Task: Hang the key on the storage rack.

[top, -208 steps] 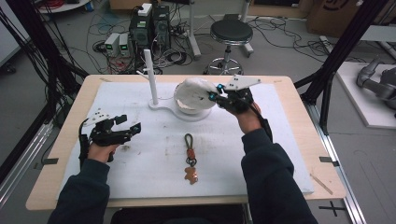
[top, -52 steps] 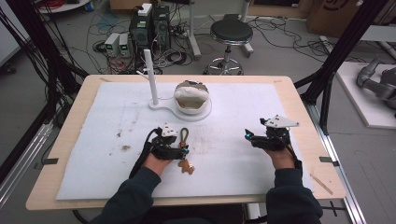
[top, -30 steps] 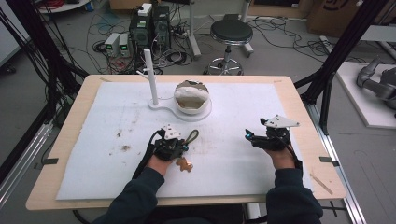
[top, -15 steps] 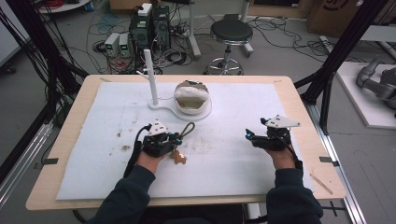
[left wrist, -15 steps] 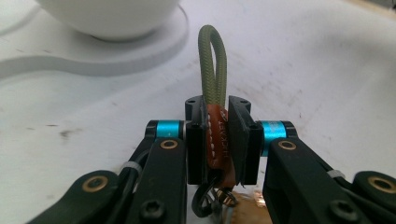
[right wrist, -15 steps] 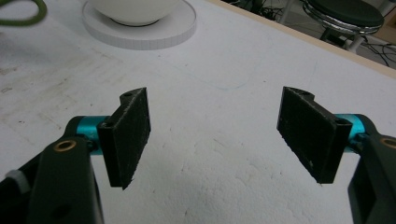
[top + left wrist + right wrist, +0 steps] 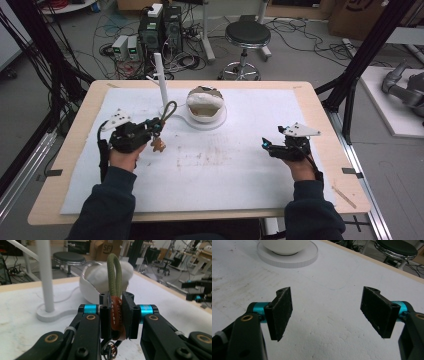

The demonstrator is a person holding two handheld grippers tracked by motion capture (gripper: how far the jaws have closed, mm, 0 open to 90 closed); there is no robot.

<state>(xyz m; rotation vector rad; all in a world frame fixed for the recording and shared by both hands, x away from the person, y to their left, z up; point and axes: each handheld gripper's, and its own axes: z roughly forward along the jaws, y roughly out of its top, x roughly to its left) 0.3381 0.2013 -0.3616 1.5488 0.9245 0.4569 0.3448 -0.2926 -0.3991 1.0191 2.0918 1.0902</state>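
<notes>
A keychain with an olive cord loop (image 7: 169, 111) (image 7: 114, 275), a brown leather strap (image 7: 115, 315) and a small brown charm (image 7: 159, 145) hangs off the table. My left gripper (image 7: 152, 127) (image 7: 116, 303) is shut on the strap, with the loop standing up above the jaws. The loop is close to a white post (image 7: 162, 85) (image 7: 45, 277) on a flat base. My right gripper (image 7: 267, 146) (image 7: 329, 310) rests low at the right of the mat, its jaws wide open with only bare mat between them.
A white bowl (image 7: 205, 104) (image 7: 91, 285) with white stuffing sits on a round base (image 7: 287, 253) behind the middle of the white mat (image 7: 215, 170). Beyond the table's far edge are a stool (image 7: 247, 37), computer cases and cables.
My left gripper has lifted the keychain off the mat and carried it left and away, toward the white post. The right gripper has stayed put.
</notes>
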